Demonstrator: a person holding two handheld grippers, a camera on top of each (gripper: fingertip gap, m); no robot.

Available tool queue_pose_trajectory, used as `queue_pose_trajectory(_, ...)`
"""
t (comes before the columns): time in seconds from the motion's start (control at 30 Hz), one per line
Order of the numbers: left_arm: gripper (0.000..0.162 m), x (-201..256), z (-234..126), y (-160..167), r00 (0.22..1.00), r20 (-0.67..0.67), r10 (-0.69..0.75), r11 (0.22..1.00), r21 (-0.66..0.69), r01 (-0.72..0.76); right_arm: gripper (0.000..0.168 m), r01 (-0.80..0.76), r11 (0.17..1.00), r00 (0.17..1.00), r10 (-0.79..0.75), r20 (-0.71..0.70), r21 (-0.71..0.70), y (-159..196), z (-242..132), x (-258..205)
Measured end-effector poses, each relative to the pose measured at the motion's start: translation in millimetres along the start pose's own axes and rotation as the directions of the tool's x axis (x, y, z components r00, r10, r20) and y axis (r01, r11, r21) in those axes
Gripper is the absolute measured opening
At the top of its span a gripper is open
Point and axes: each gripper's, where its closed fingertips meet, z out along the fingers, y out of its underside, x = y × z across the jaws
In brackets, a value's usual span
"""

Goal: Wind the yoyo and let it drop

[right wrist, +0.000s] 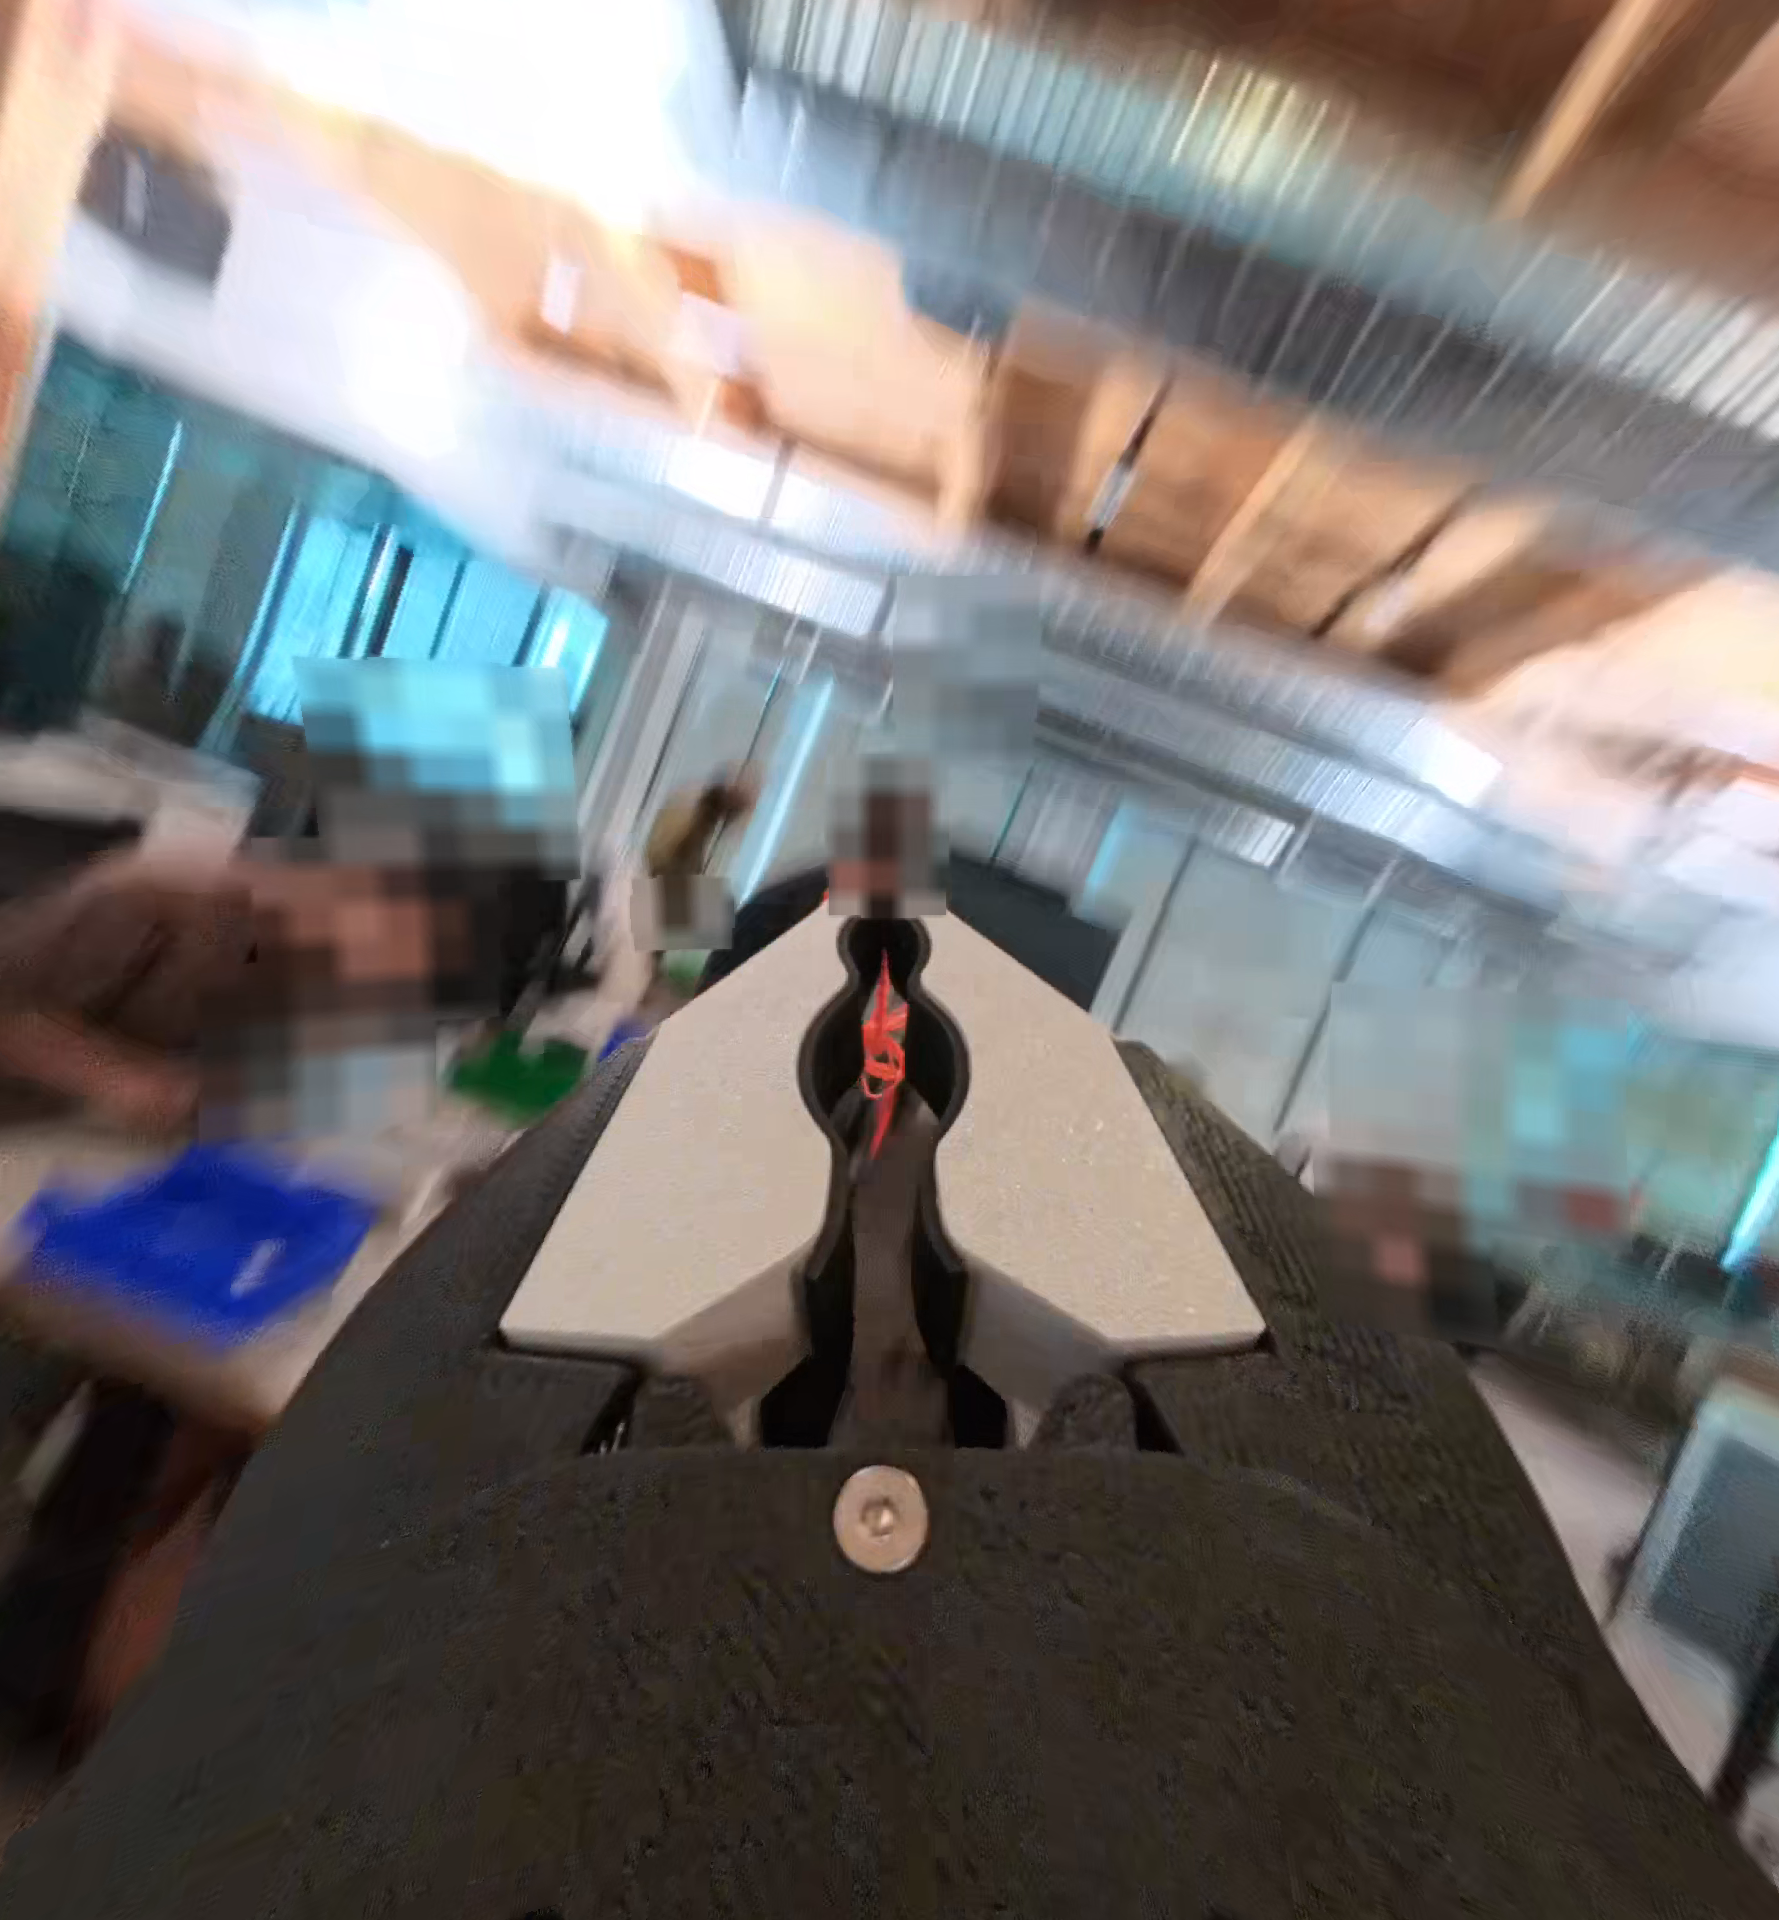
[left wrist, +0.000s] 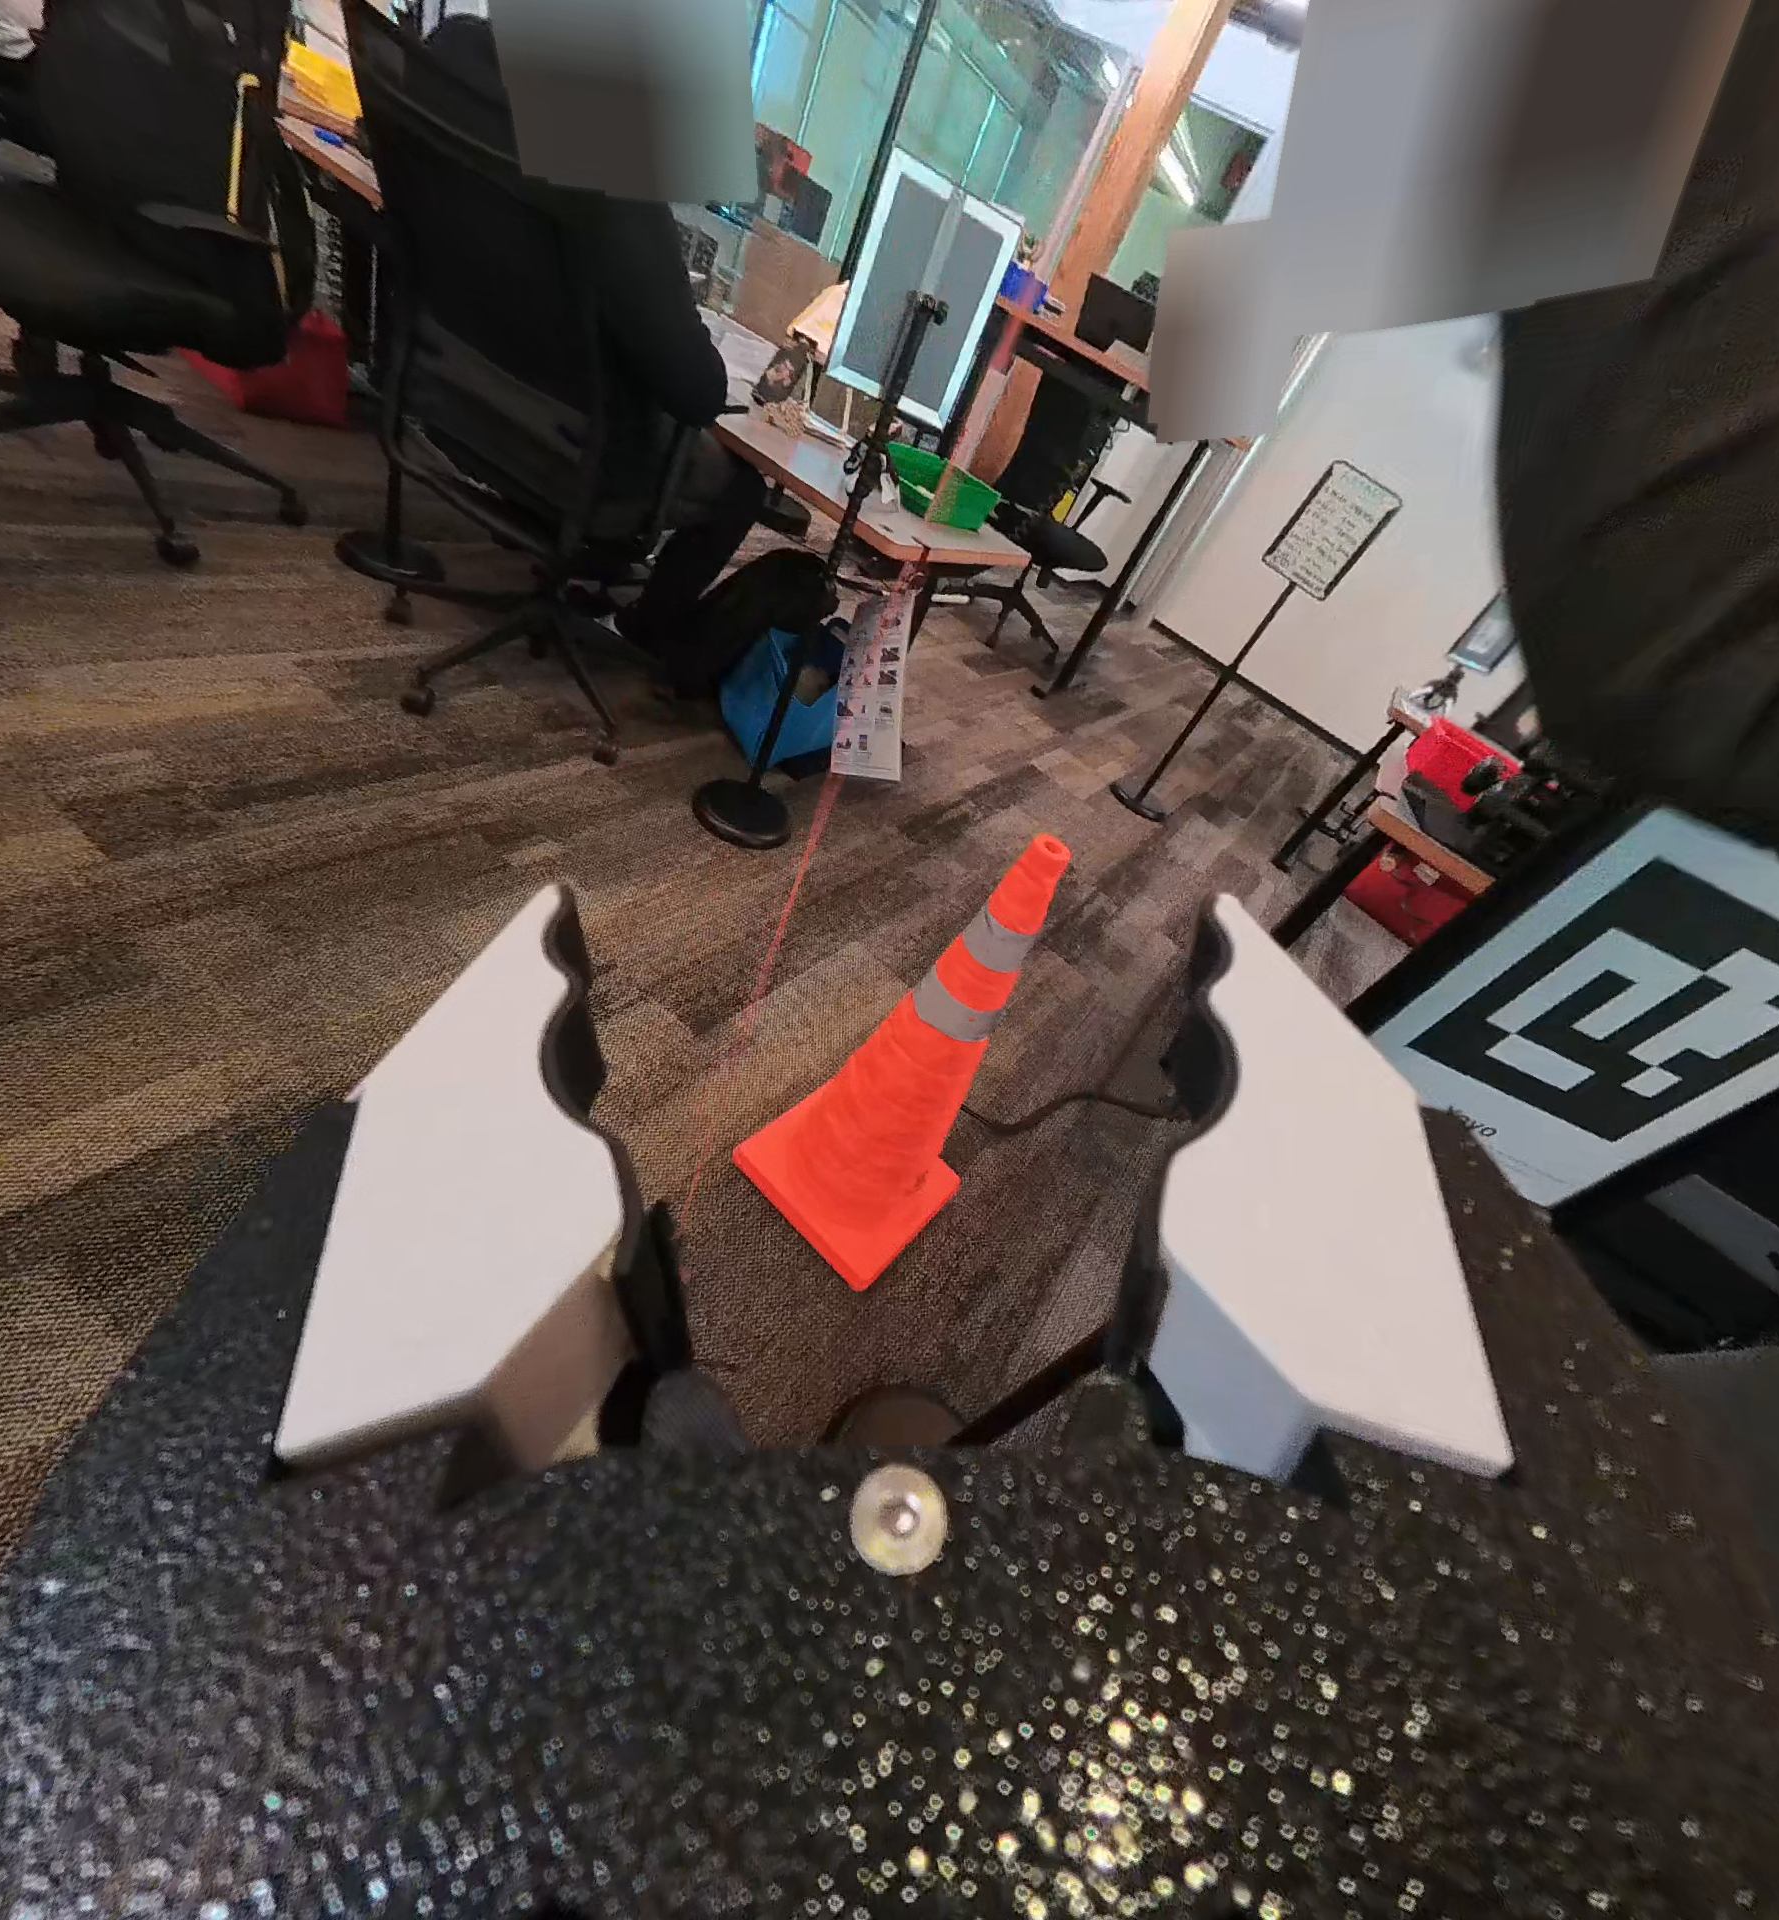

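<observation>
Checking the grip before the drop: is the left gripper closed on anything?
No, the left gripper is wide open, with only carpet and an orange cone between its fingers.

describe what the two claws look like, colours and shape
Both claws, left and right, have light grey wedge-shaped fingers with wavy black inner pads, on a rough, speckled black body with one silver screw at the centre.

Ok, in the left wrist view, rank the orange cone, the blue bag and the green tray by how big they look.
1. Orange cone, clearly largest, though it stands nearest the camera.
2. Blue bag on the carpet.
3. Green tray on the desk, smallest, but also farthest, so true size is unsure.
</observation>
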Motion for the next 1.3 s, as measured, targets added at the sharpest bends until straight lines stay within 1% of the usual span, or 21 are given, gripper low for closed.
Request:
queue_pose_trajectory(0.03,0.113,1,4,3,1.0,-0.004,0.005,1.0,-0.002,-0.005,0.0,0.035,0.992,0.998,-0.029,-0.053,0.123,-53,-6,18)
queue_pose_trajectory(0.07,0.112,4,7,6,1.0,-0.014,0.0,1.0,-0.004,0.0,0.0,0.068,0.979,0.996,-0.056,-0.071,0.191,-90,-10,27)
queue_pose_trajectory(0.1,0.113,9,10,10,0.999,-0.033,-0.009,1.0,-0.007,0.009,0.0,0.088,0.975,0.996,-0.079,-0.05,0.205,-112,-8,29)
queue_pose_trajectory(0.13,0.115,14,13,13,0.998,-0.056,-0.018,1.0,-0.008,0.017,0.0,0.098,0.976,0.995,-0.098,-0.01,0.193,-124,-3,25)
queue_pose_trajectory(0.23,0.121,33,29,29,0.991,-0.131,0.005,1.0,-0.024,-0.008,0.0,0.184,0.969,0.976,-0.2,0.084,0.162,-140,7,3)
queue_pose_trajectory(0.33,0.138,49,56,67,0.978,-0.203,0.049,0.989,-0.125,-0.076,0.0,0.18,0.969,0.963,-0.209,0.17,0.172,-169,11,-14)
queue_pose_trajectory(0.43,0.154,54,81,112,0.967,-0.233,0.105,0.951,-0.261,-0.167,0.0,0.208,0.959,0.946,-0.248,0.208,0.194,-205,14,-21)
queue_pose_trajectory(0.5,0.151,58,92,128,0.957,-0.272,0.102,0.943,-0.279,-0.18,0.0,0.212,0.957,0.929,-0.26,0.263,0.196,-230,16,-31)
queue_pose_trajectory(0.6,0.148,68,108,144,0.929,-0.371,-0.015,0.94,-0.32,-0.113,0.0,0.24,0.944,0.917,-0.297,0.267,0.227,-273,18,-34)
queue_pose_trajectory(0.67,0.134,71,119,148,0.9,-0.425,-0.093,0.935,-0.349,-0.068,0.0,0.241,0.939,0.911,-0.306,0.275,0.245,-300,17,-35)
queue_pose_trajectory(0.73,0.091,75,125,138,0.867,-0.481,-0.132,0.944,-0.329,-0.038,0.0,0.268,0.928,0.907,-0.334,0.256,0.258,-319,18,-34)
queue_pose_trajectory(0.77,0.069,76,126,127,0.856,-0.501,-0.125,0.958,-0.285,-0.027,0.0,0.281,0.923,0.904,-0.346,0.25,0.262,-325,17,-32)
queue_pose_trajectory(0.8,0.047,72,126,113,0.864,-0.497,-0.081,0.974,-0.223,-0.037,0.0,0.284,0.922,0.902,-0.35,0.254,0.261,-328,15,-31)
queue_pose_trajectory(0.83,0.015,59,128,102,0.906,-0.423,-0.002,0.983,-0.166,-0.075,0.0,0.285,0.922,0.901,-0.351,0.255,0.263,-329,11,-29)
queue_pose_trajectory(0.87,0.0,38,128,92,0.949,-0.297,0.101,0.982,-0.121,-0.143,0.0,0.295,0.917,0.9,-0.361,0.245,0.269,-327,6,-25)
queue_pose_trajectory(0.9,0.0,15,125,81,0.969,-0.158,0.191,0.973,-0.1,-0.208,0.0,0.321,0.908,0.896,-0.383,0.224,0.269,-322,2,-19)
queue_pose_trajectory(0.93,0.0,-7,118,71,0.965,-0.039,0.26,0.959,-0.101,-0.263,0.0,0.349,0.9,0.893,-0.404,0.2,0.26,-315,-3,-10)
queue_pose_trajectory(1.0,0.0,-46,103,56,0.93,0.13,0.343,0.936,-0.133,-0.326,0.0,0.384,0.894,0.892,-0.424,0.158,0.231,-305,-7,12)
queue_pose_trajectory(1.1,0.0,-96,79,34,0.875,0.302,0.378,0.925,-0.16,-0.344,0.0,0.406,0.9,0.9,-0.424,0.102,0.158,-291,-8,52)
queue_pose_trajectory(1.13,0.0,-109,71,26,0.857,0.348,0.379,0.925,-0.16,-0.344,0.0,0.407,0.902,0.903,-0.421,0.089,0.142,-293,-8,63)
queue_pose_trajectory(1.3,0.0,-157,21,-18,0.764,0.529,0.368,0.925,-0.13,-0.356,0.0,0.474,0.873,0.88,-0.469,-0.07,0.113,-332,-11,119)
